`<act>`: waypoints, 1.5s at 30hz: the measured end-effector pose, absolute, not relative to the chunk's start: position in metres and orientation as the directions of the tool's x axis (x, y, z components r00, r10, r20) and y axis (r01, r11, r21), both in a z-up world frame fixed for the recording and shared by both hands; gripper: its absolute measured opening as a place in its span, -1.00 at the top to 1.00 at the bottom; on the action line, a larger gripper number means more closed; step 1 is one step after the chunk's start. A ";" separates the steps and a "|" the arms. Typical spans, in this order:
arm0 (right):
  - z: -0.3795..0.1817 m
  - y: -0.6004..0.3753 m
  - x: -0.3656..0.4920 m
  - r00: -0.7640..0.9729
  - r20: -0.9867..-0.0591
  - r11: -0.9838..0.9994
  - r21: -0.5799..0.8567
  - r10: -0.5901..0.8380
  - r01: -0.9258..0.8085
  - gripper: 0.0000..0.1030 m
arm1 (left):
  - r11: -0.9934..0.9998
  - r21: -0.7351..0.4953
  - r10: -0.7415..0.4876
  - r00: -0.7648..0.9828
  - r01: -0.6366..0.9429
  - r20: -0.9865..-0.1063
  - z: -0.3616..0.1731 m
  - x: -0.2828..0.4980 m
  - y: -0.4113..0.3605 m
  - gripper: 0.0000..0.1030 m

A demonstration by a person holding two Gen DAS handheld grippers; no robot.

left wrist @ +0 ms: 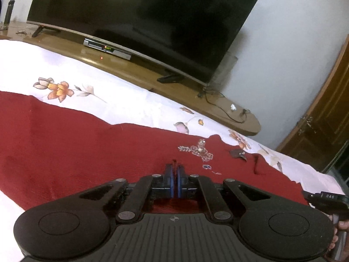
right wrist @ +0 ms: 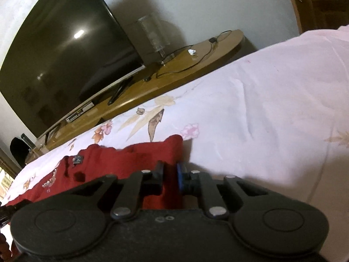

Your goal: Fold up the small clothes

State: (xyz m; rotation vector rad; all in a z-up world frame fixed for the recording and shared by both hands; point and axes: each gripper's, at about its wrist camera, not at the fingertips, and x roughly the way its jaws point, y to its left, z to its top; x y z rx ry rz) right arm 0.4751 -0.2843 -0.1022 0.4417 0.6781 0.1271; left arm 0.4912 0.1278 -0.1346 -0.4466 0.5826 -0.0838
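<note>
A dark red knit garment with a beaded flower motif lies spread on the white floral bedsheet. My left gripper is shut on a pinch of the red fabric at its near edge. In the right wrist view the garment's end lies at lower left. My right gripper straddles the garment's right edge, jaws narrowly apart with red fabric between the fingers; the grip looks closed on the cloth.
A large TV stands on a wooden shelf beyond the bed, with a set-top box and cables. A wooden door is at right. The bedsheet stretches to the right of the garment.
</note>
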 end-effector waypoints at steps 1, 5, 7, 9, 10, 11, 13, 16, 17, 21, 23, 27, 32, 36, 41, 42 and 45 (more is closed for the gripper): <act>-0.101 -0.285 0.474 0.777 -0.577 0.902 0.431 0.251 0.028 0.79 | 0.901 -0.431 -0.203 0.834 -0.046 -0.513 -0.135 0.491 0.128 0.95; -0.099 -0.284 0.471 0.787 -0.575 0.919 0.394 0.226 0.024 0.47 | 0.904 -0.424 -0.193 0.826 -0.060 -0.530 -0.135 0.488 0.128 0.94; -0.099 -0.283 0.469 0.785 -0.567 0.911 0.413 0.250 0.008 0.21 | 0.905 -0.421 -0.198 0.820 -0.058 -0.538 -0.136 0.488 0.128 0.93; -0.101 -0.285 0.468 0.782 -0.563 0.899 0.438 0.267 0.008 0.17 | 0.909 -0.413 -0.194 0.815 -0.060 -0.546 -0.136 0.487 0.128 0.92; -0.101 -0.285 0.468 0.782 -0.564 0.900 0.437 0.266 0.009 0.17 | 0.910 -0.411 -0.195 0.812 -0.059 -0.549 -0.136 0.486 0.128 0.88; -0.102 -0.285 0.467 0.782 -0.564 0.900 0.437 0.266 0.009 0.17 | 0.913 -0.403 -0.195 0.807 -0.058 -0.558 -0.137 0.486 0.128 0.80; -0.102 -0.284 0.467 0.779 -0.567 0.900 0.436 0.268 0.008 0.17 | 0.922 -0.382 -0.177 0.803 -0.068 -0.570 -0.137 0.487 0.128 0.29; -0.102 -0.282 0.468 0.776 -0.571 0.902 0.432 0.268 0.007 0.21 | 0.933 -0.357 -0.188 0.789 -0.043 -0.585 -0.138 0.495 0.124 0.28; -0.102 -0.282 0.469 0.774 -0.574 0.903 0.430 0.267 0.007 0.23 | 0.936 -0.350 -0.198 0.780 -0.028 -0.594 -0.139 0.498 0.123 0.29; -0.101 -0.274 0.473 0.759 -0.605 0.931 0.364 0.238 -0.002 0.78 | 0.909 -0.415 -0.237 0.768 -0.041 -0.595 -0.138 0.505 0.134 0.96; -0.098 -0.274 0.472 0.770 -0.599 0.936 0.351 0.220 0.005 0.84 | 0.903 -0.426 -0.216 0.802 -0.053 -0.557 -0.130 0.495 0.141 0.96; -0.092 -0.274 0.464 0.802 -0.568 0.947 0.322 0.184 0.011 0.86 | 0.902 -0.421 -0.188 0.792 -0.095 -0.580 -0.139 0.479 0.150 0.96; -0.104 -0.272 0.471 0.781 -0.602 0.954 0.297 0.165 0.027 0.84 | 0.901 -0.423 -0.189 0.787 -0.100 -0.588 -0.148 0.483 0.150 0.96; -0.095 -0.267 0.466 0.787 -0.601 0.968 0.251 0.141 0.018 0.64 | 0.910 -0.408 -0.199 0.776 -0.080 -0.598 -0.147 0.481 0.150 0.95; -0.074 -0.248 0.446 0.826 -0.539 0.973 0.229 0.164 -0.044 0.56 | 0.929 -0.364 -0.176 0.785 -0.068 -0.594 -0.147 0.484 0.144 0.91; -0.085 -0.241 0.448 0.795 -0.585 0.980 0.192 0.159 -0.054 0.55 | 0.934 -0.350 -0.167 0.787 -0.066 -0.594 -0.147 0.484 0.142 0.90; -0.095 -0.223 0.446 0.776 -0.626 0.997 0.059 0.075 -0.048 0.55 | 0.946 -0.318 -0.153 0.777 -0.063 -0.610 -0.141 0.483 0.139 0.87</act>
